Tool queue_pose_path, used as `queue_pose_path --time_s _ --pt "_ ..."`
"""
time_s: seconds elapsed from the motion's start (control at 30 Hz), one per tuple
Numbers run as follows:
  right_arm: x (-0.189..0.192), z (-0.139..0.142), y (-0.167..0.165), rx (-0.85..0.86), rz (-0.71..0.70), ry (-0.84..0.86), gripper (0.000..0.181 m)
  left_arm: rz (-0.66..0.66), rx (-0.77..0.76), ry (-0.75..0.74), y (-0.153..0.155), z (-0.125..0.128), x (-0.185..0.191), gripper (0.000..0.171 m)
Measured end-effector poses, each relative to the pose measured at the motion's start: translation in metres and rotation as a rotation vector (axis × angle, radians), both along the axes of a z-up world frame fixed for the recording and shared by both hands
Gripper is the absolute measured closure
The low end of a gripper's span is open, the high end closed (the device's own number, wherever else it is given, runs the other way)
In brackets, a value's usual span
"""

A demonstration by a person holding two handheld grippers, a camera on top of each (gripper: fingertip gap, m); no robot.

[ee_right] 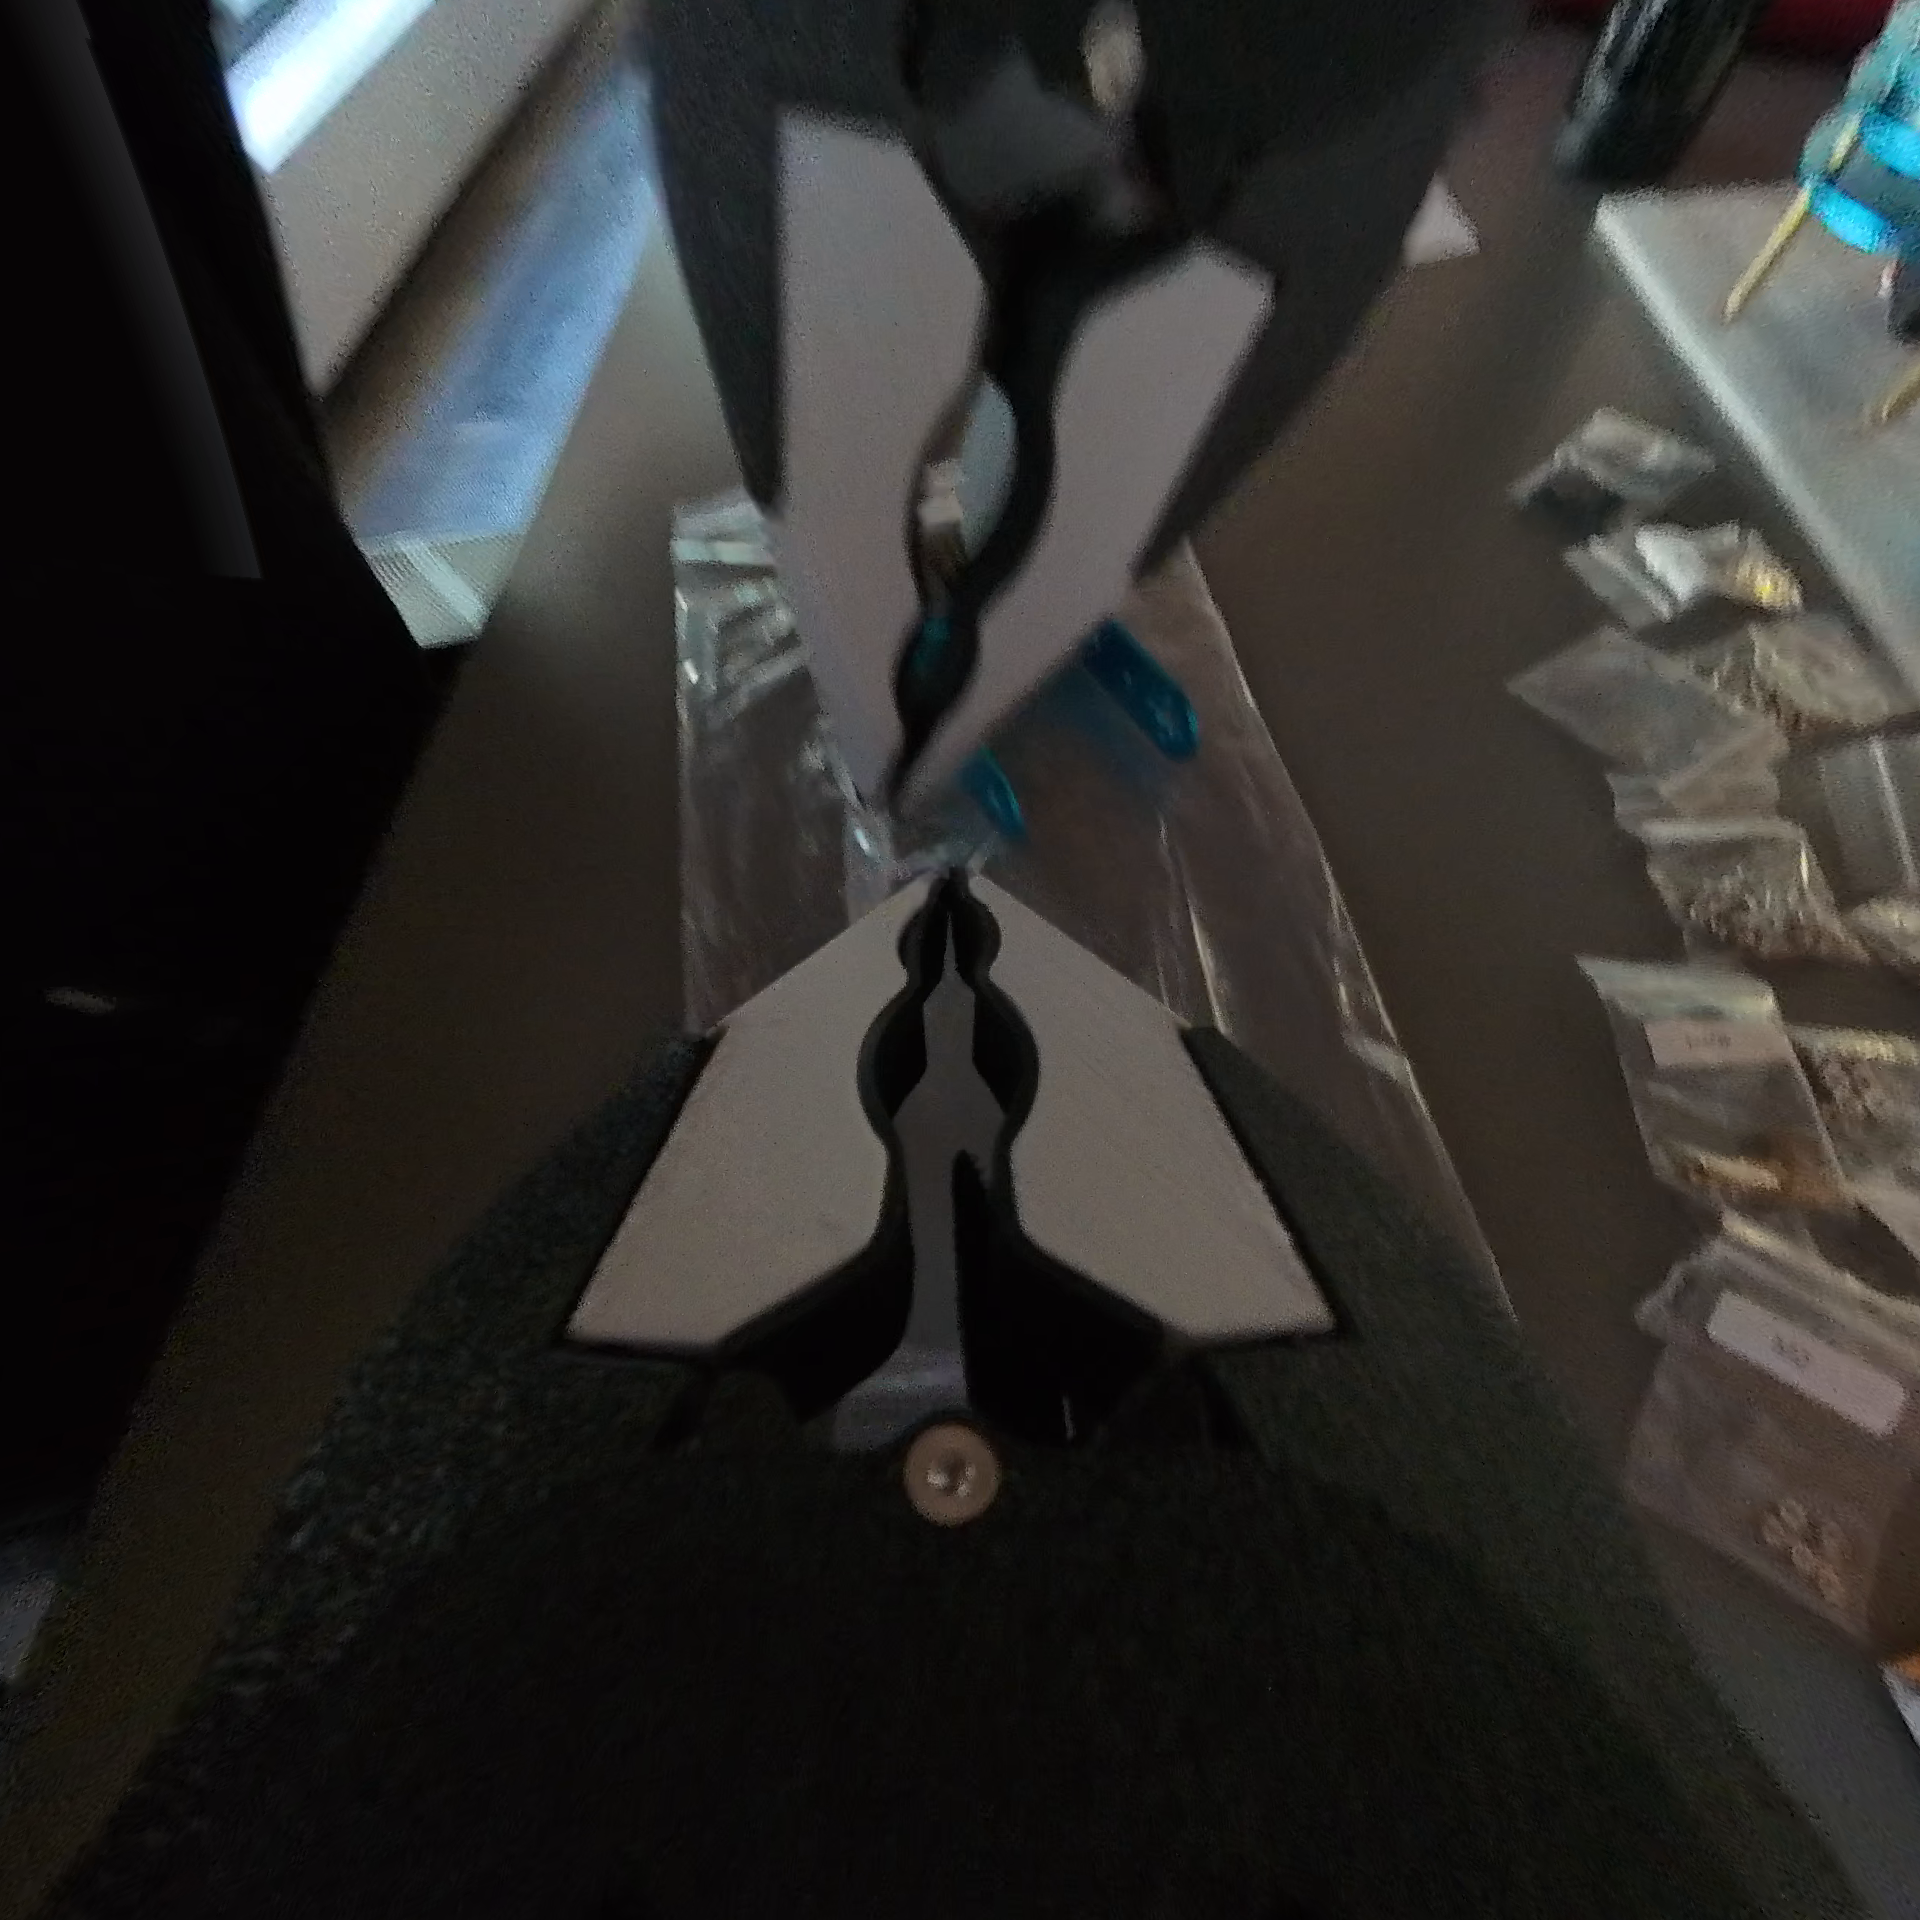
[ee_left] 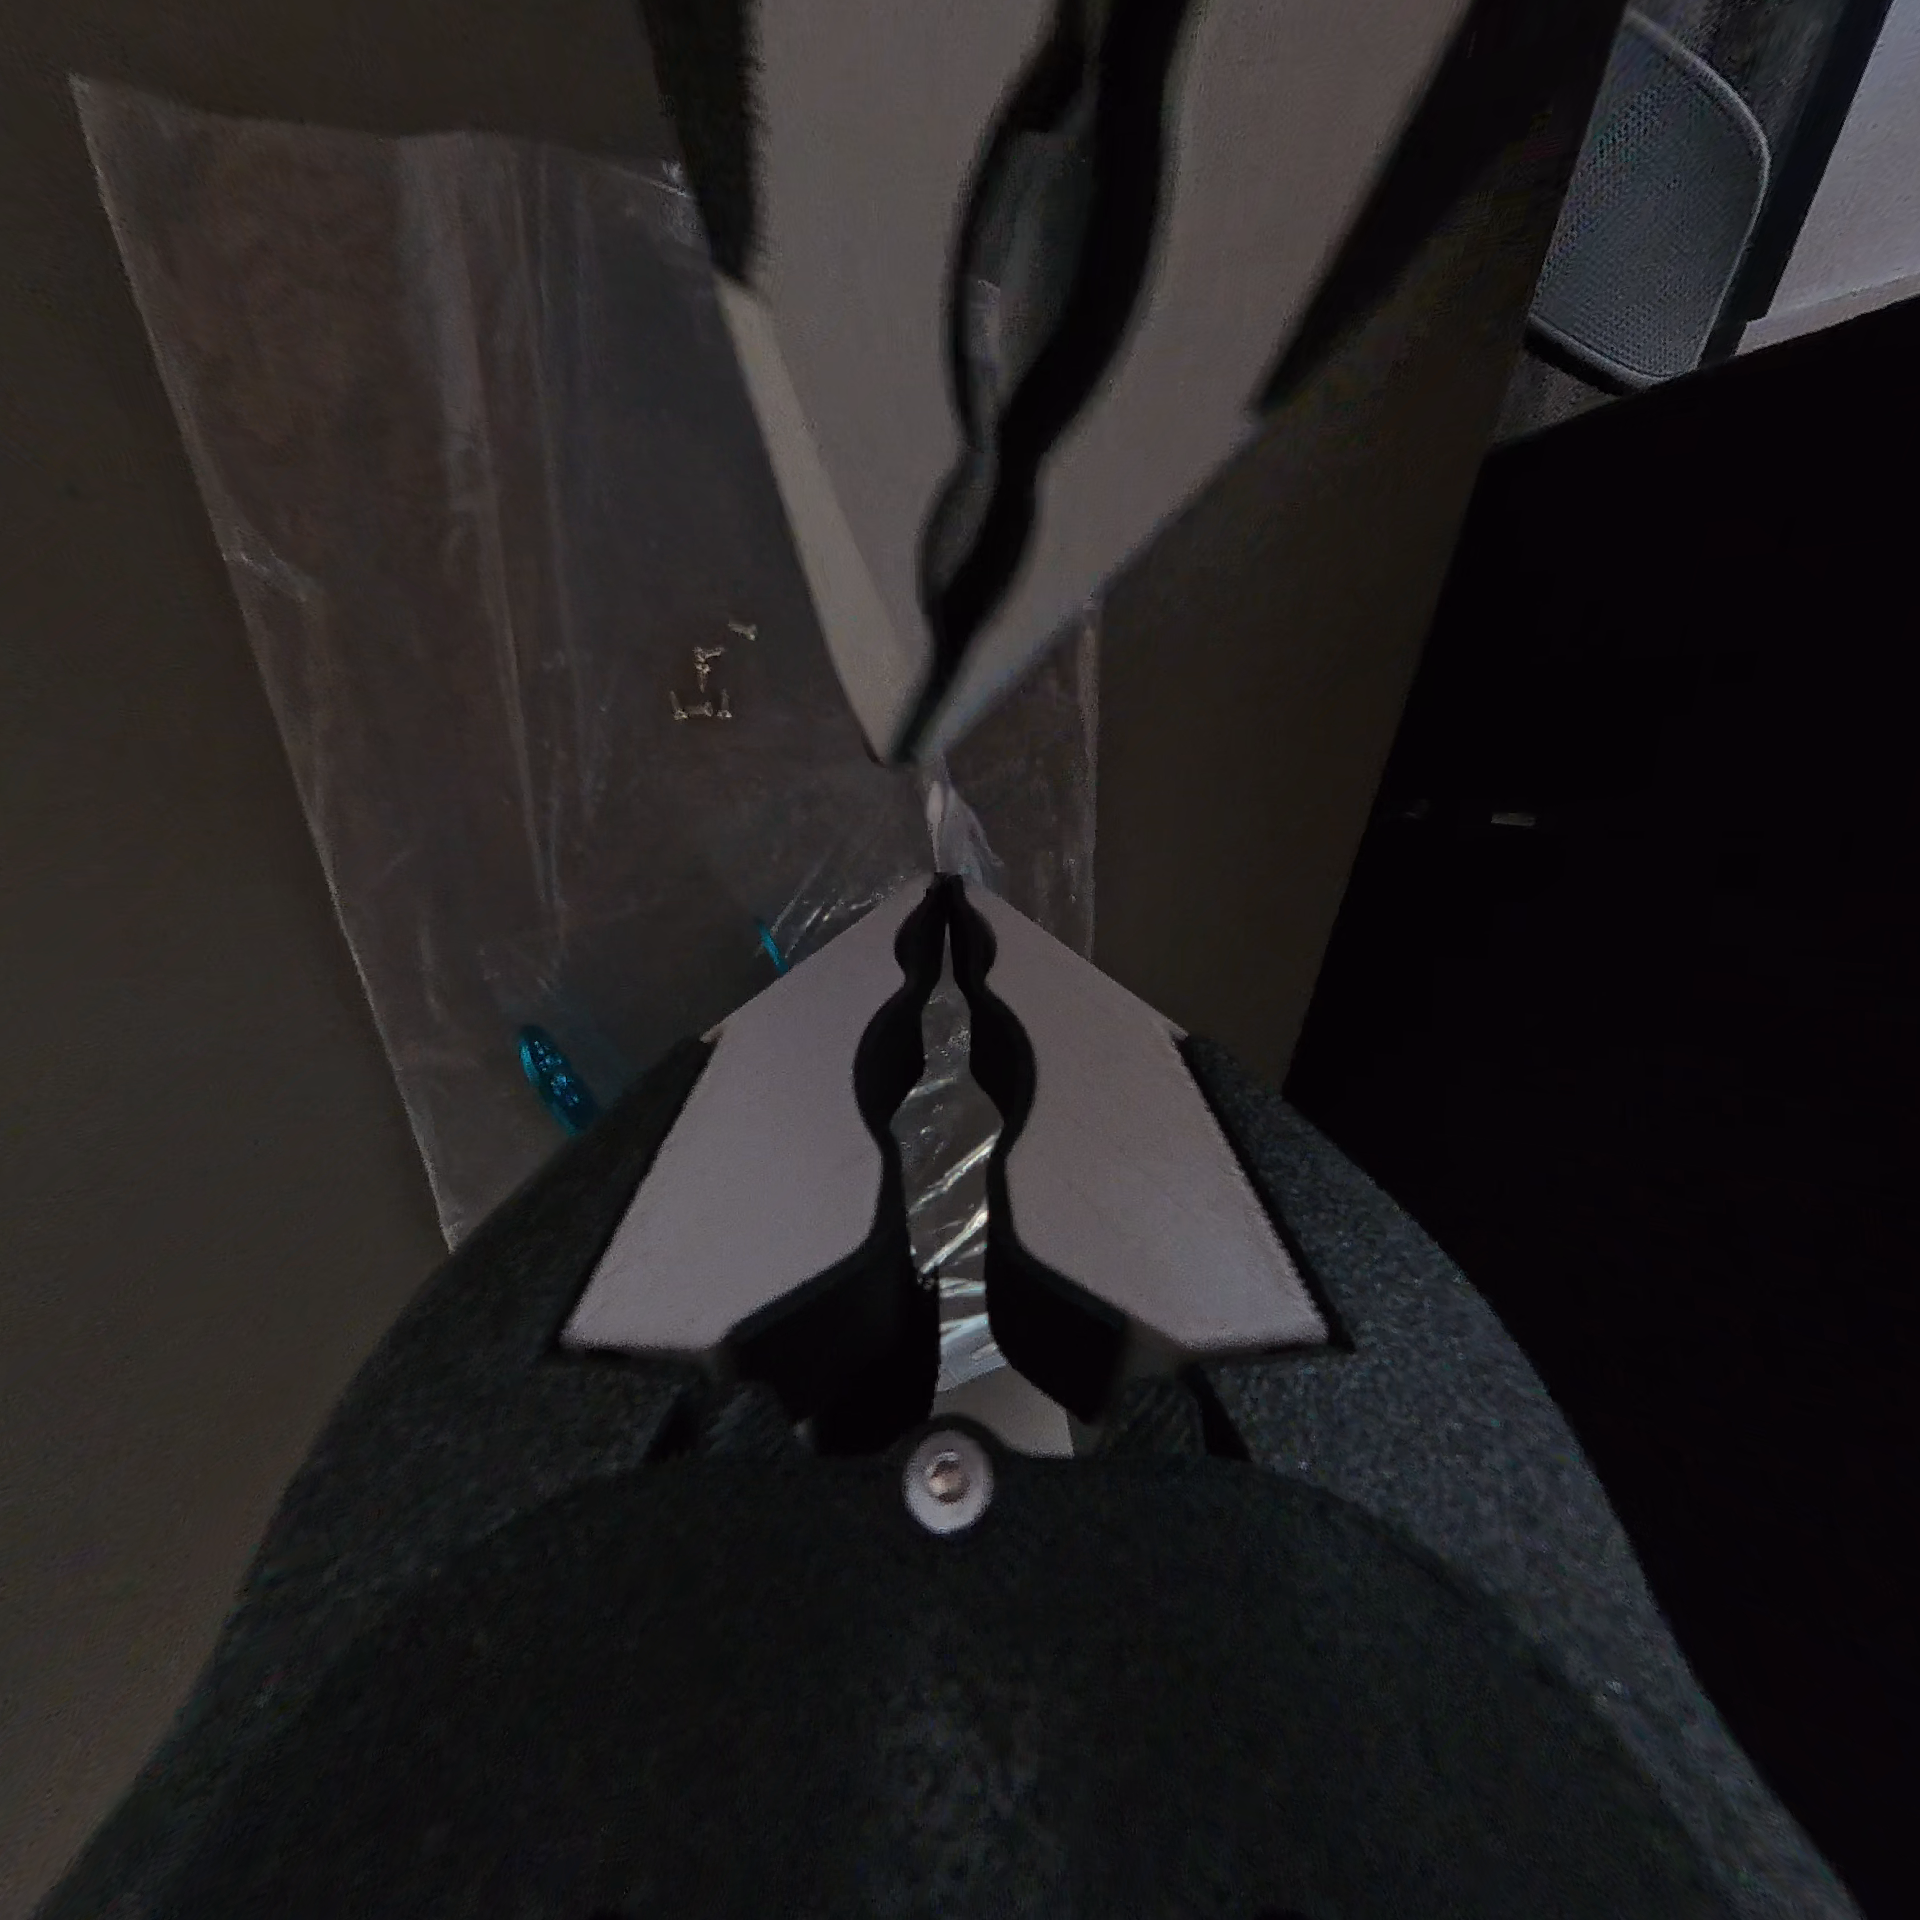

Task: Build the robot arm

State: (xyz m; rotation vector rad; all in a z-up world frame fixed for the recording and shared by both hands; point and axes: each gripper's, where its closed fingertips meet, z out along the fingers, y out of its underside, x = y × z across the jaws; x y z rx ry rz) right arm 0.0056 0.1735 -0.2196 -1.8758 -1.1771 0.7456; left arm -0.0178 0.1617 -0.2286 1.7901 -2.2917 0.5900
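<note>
We see both grippers pinching one clear plastic bag (ee_left: 436, 582) tip to tip above the table (ee_left: 135, 727); left gripper (ee_left: 943, 883) and right gripper (ee_right: 948, 878) clamped on film; blue parts (ee_right: 1132, 691) inside; grips kept near the edge would hold best.

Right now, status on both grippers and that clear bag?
Left gripper shut on clear plastic bag. Right gripper shut on same bag edge, tips nearly meeting. Blue metal parts inside bag. Small packets lie beside it.
</note>
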Motion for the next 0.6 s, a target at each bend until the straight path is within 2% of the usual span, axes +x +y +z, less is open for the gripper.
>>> queue_pose_path --time_s 0.07,0.2,0.27,0.43,0.57,0.6 --pt "0.008 -0.012 -0.003 -0.022 0.013 -0.064 0.169 0.008 0.003 -0.005 0.001 0.003 -0.001 0.171" --pt "-0.012 0.001 -0.012 -0.077 0.068 0.062 0.155 0.016 -0.003 -0.021 0.000 0.007 0.000 0.171" --pt "-0.015 -0.004 -0.009 -0.049 0.055 0.049 0.161 0.003 0.004 -0.028 0.000 0.008 -0.001 0.171" --pt "-0.018 0.008 -0.011 -0.053 0.080 0.135 0.179 -0.007 0.013 -0.047 -0.003 0.010 -0.002 0.171" --pt "-0.018 0.007 -0.012 -0.048 0.084 0.126 0.180 -0.003 0.030 -0.092 0.001 0.015 -0.002 0.171" --pt "-0.016 0.008 -0.011 -0.044 0.080 0.130 0.180 0.008 0.042 -0.120 0.005 0.018 -0.002 0.167"
